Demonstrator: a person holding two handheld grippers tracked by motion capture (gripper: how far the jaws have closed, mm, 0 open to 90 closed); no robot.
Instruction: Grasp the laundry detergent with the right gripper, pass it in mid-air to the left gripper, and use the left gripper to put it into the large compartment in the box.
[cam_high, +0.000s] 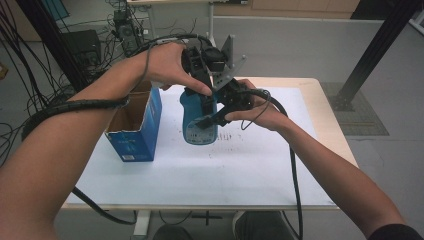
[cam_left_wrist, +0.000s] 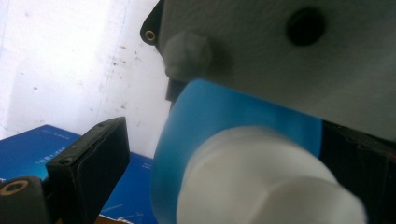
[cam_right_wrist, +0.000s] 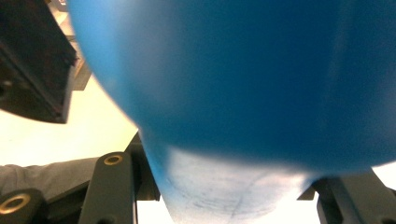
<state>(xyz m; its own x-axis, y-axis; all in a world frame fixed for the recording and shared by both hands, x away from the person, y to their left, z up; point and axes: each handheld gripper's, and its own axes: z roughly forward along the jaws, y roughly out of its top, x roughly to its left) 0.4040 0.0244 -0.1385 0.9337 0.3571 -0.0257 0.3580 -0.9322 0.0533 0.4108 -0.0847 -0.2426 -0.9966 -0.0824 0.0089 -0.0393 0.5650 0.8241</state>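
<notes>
A blue plastic bottle (cam_high: 197, 132) with a white cap (cam_left_wrist: 261, 182) stands upright on the white table top (cam_high: 240, 165). From the right, my right gripper (cam_high: 216, 118) is shut on the bottle's body, and the blue wall (cam_right_wrist: 243, 70) sits between its two black jaws. My left gripper (cam_high: 201, 92) comes down over the bottle's top. In the left gripper view its jaws stand on either side of the cap, and the left fingertip (cam_left_wrist: 93, 154) is clearly apart from the bottle (cam_left_wrist: 224, 116). The right gripper's grey plate (cam_left_wrist: 280, 60) hangs just above the cap.
An open blue cardboard box (cam_high: 135, 125) stands left of the bottle, close to the table's left edge; its blue side (cam_left_wrist: 28, 149) lies behind my left jaw. Cables (cam_high: 292, 165) trail from both grippers. Black frame posts (cam_high: 370, 50) stand beyond the table.
</notes>
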